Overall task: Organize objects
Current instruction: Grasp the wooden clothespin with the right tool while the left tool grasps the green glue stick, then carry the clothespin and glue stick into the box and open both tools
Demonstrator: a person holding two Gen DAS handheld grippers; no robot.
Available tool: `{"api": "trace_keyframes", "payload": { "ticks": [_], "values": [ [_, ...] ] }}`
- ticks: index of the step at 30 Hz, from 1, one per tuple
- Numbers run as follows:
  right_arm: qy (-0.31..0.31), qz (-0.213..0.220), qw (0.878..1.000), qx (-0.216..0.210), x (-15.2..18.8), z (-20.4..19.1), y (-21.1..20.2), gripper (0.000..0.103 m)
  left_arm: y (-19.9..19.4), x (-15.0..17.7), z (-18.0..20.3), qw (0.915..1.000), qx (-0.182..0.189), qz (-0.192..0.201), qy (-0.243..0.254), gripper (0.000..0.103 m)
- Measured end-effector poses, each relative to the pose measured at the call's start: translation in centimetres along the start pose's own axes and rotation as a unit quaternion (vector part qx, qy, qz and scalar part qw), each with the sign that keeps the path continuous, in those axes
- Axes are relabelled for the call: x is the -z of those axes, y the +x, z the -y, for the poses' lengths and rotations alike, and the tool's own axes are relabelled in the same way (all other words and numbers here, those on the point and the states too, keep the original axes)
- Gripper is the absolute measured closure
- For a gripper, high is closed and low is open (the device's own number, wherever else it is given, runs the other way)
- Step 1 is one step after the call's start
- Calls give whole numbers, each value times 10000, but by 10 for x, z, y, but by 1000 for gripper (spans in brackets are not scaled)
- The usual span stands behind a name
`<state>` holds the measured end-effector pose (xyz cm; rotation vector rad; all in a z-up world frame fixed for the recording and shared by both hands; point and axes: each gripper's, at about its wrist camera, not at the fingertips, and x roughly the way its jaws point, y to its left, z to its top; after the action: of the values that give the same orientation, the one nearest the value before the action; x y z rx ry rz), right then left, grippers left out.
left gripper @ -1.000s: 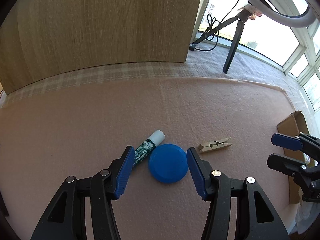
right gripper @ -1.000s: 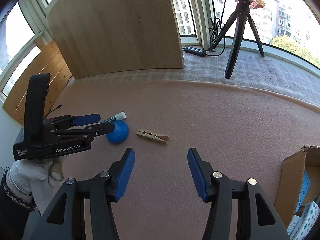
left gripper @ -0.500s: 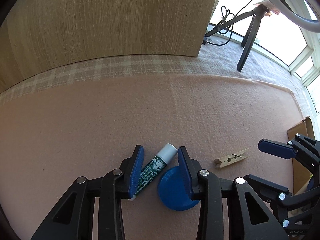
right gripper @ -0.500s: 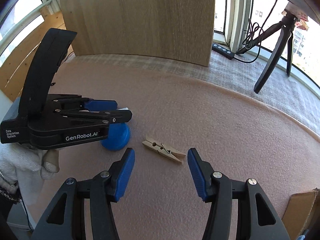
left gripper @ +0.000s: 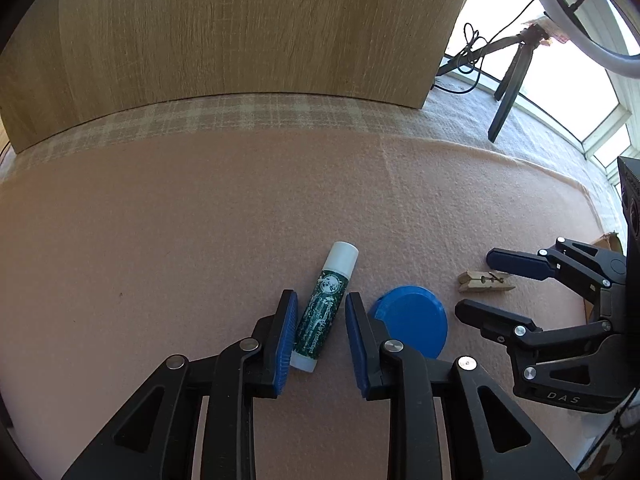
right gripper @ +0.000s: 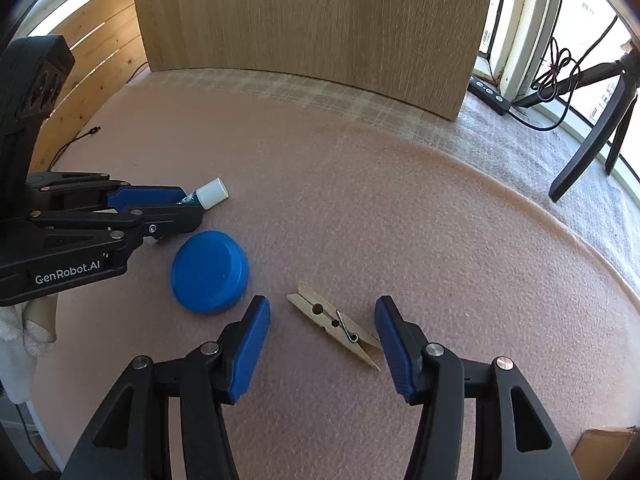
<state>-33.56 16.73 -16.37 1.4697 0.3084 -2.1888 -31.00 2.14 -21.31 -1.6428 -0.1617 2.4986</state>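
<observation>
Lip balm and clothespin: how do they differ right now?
The lip balm is a green tube with a white cap; the clothespin is bare wood. The left gripper has just been closing around the balm; the right gripper stands wide around the pin. Both lie flat.

Desk (right gripper: pixel 400 208), pink felt cover: lip balm tube (left gripper: pixel 325 308), blue lid (right gripper: pixel 210 271), wooden clothespin (right gripper: pixel 334 325), tripod (right gripper: pixel 588 128).

Ahead of me a wooden panel (left gripper: pixel 240 32) stands upright on the pink felt mat (right gripper: pixel 400 208). Tripod (right gripper: pixel 588 136), power strip (right gripper: pixel 490 96) beside window; cardboard box (right gripper: pixel 600 452) at right.
</observation>
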Motion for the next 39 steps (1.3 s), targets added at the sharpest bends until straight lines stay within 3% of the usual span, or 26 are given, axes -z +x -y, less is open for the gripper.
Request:
{"api": "trace_keyframes", "payload": {
  "ticks": [3,8,11,21,28,39],
  "values": [
    [22,17,10000,59,-1,1,0,57,0,2,4,9998,-127,22,161,77],
    [103,0,9998,165,1,0,-2,83,-3,1,3,9998,-132,58,131,81],
    [205,40,9996,204,7,2,-4,92,-5,3,1,10000,-22,31,45,87],
    [949,179,9951,-196,49,15,-26,92,-28,47,3,9995,288,52,-152,87],
    [1687,527,9828,-533,98,24,-64,92,-51,87,20,9987,482,108,-108,87],
    [2199,1203,9679,-214,168,42,-150,92,-97,106,80,9948,894,434,223,87]
  ]
}}
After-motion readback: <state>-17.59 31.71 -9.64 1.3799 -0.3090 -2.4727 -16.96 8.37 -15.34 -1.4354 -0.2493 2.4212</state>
